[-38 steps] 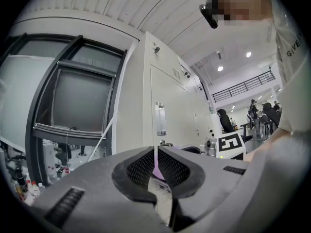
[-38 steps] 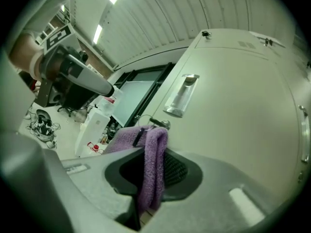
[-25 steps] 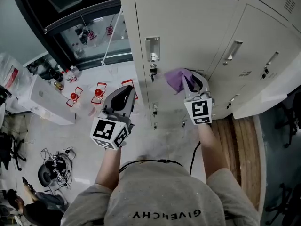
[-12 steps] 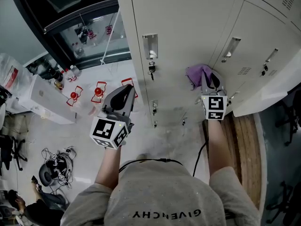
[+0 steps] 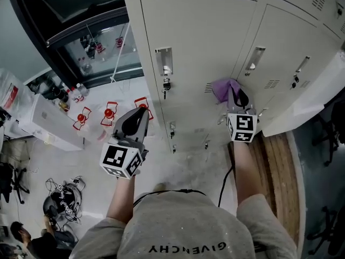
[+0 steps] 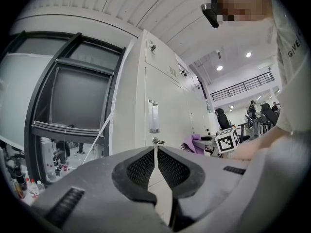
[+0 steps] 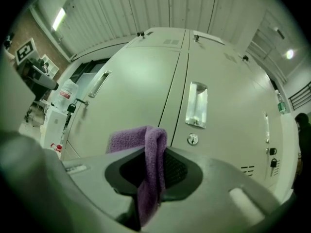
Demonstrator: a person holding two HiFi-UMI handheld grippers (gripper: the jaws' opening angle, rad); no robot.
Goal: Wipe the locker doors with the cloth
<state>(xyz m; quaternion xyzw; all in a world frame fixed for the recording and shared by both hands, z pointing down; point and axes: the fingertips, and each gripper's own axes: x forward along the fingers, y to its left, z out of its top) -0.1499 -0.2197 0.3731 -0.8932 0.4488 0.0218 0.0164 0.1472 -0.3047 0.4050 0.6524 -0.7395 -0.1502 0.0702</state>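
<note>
Where the bank of grey locker doors [image 5: 199, 47] fills the upper half of the head view, the pale floor [image 5: 183, 166] runs below it, with a wooden strip [image 5: 275, 171] at the right. The person stands facing the lockers with both forearms extended, one gripper per hand. The left gripper [image 5: 141, 111] is held off to the left of the lockers, over the floor and clear of the doors; in the left gripper view its jaws [image 6: 155, 152] are together with nothing between them, and a locker door [image 6: 165, 110] stands ahead. The right gripper [image 5: 234, 92] points at the lockers, with its marker cube [image 5: 241, 128] facing upward toward the head camera. Its jaws are clamped on the purple cloth [image 5: 221, 89]. In the right gripper view the cloth [image 7: 129, 139] passes down between the pads of the gripper [image 7: 153, 154] and folds over the left jaw. The cloth lies at the seam between two doors, just beside a small vent [image 5: 208, 88]; contact with the door surface cannot be confirmed. A recessed handle [image 7: 197, 104] sits on the door to the right of the seam, with a round lock [image 7: 193, 139] directly below it. On the leftmost door, a key [image 5: 166, 85] hangs under the handle [image 5: 164, 61].
</note>
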